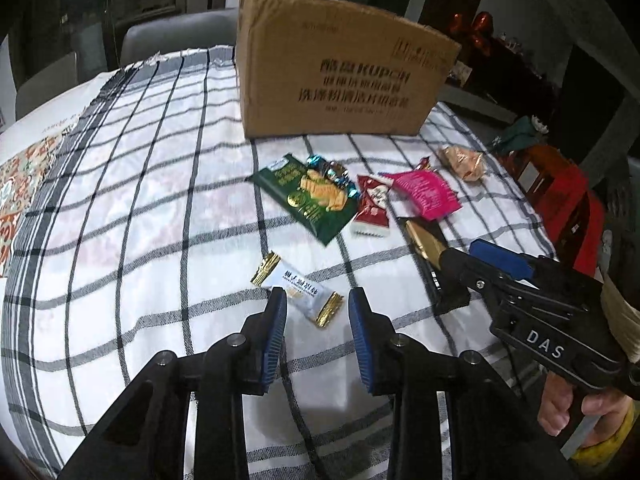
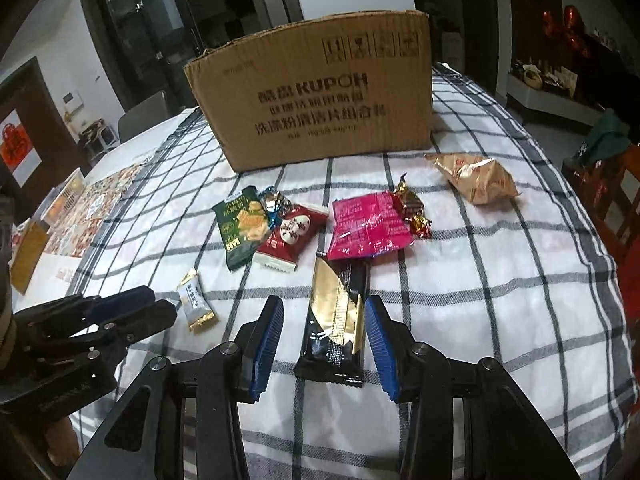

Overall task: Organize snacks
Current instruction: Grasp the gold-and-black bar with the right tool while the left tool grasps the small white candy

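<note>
A small white and gold candy (image 1: 298,288) lies on the checked cloth at the tips of my left gripper (image 1: 318,296), which is open; the left fingertip covers part of it and the pads do not press it. My right gripper (image 2: 323,308) is open astride a long black and gold bar (image 2: 336,320), with a gap at the left pad. In the left wrist view the right gripper (image 1: 456,276) hangs over the black and gold bar (image 1: 424,240). The right wrist view shows the left gripper (image 2: 160,302) beside the white candy (image 2: 196,300).
An open cardboard box (image 2: 320,100) stands behind the snacks. In front of it lie a green cracker packet (image 2: 244,228), a red and white packet (image 2: 288,236), a pink packet (image 2: 364,224), foil candies (image 2: 412,208) and a tan wrapped snack (image 2: 480,178). Chairs stand at the right edge.
</note>
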Demonstrator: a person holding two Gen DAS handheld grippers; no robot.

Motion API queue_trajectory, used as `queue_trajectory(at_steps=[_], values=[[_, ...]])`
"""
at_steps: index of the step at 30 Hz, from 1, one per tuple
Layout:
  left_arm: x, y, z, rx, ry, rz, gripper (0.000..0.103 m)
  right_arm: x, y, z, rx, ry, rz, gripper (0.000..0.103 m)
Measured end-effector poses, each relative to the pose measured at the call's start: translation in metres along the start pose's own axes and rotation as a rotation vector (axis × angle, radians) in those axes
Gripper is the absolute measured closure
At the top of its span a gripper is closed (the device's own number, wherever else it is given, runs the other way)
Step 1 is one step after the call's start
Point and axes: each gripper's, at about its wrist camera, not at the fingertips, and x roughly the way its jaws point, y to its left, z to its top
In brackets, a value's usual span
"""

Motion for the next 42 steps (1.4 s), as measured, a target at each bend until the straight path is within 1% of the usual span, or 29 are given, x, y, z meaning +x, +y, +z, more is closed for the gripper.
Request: queue_trajectory(at_steps=[5, 9, 11, 13, 17, 20, 29, 31, 33, 34, 36, 38, 42], values=[[0.014, 0.004, 0.001, -0.052, 0.024, 0.026, 0.074, 0.007, -0.004, -0.002, 0.015, 0.016, -0.006, 0.060], [0.022, 0.002, 0.007, -0.077, 0.022, 0.071, 0.075, 0.011, -0.007, -0.002, 0.028, 0.021, -0.005, 0.059], [0.026, 0.002, 0.009, -0.091, 0.027, 0.073, 0.075, 0.012, -0.007, -0.001, 0.030, 0.023, -0.002, 0.059], [0.030, 0.002, 0.011, -0.093, 0.031, 0.115, 0.075, 0.013, -0.007, -0.001, 0.030, 0.024, -0.001, 0.059], [0.028, 0.002, 0.006, -0.104, 0.025, 0.149, 0.075, 0.014, -0.006, -0.001, 0.029, 0.026, 0.001, 0.059], [0.032, 0.000, 0.006, -0.099, 0.034, 0.140, 0.075, 0.017, -0.007, -0.002, 0.031, 0.031, 0.001, 0.059], [0.041, -0.002, 0.012, -0.103, 0.026, 0.124, 0.075, 0.025, -0.003, 0.000, 0.020, 0.036, -0.007, 0.059], [0.042, 0.000, 0.012, -0.104, 0.022, 0.121, 0.077, 0.027, -0.001, 0.001, 0.010, 0.035, -0.016, 0.059], [0.041, 0.001, 0.012, -0.107, 0.021, 0.105, 0.081, 0.028, 0.000, 0.002, 0.002, 0.031, -0.025, 0.060], [0.041, 0.002, 0.012, -0.110, 0.021, 0.096, 0.082, 0.028, 0.001, 0.002, -0.005, 0.029, -0.030, 0.060], [0.039, 0.003, 0.011, -0.113, 0.014, 0.088, 0.083, 0.029, 0.002, 0.002, -0.015, 0.027, -0.045, 0.065], [0.038, 0.004, 0.010, -0.116, 0.009, 0.080, 0.085, 0.029, 0.000, 0.002, -0.011, 0.026, -0.042, 0.069], [0.031, 0.000, 0.010, -0.106, -0.003, 0.064, 0.087, 0.026, -0.004, 0.001, 0.008, 0.027, -0.019, 0.070]])
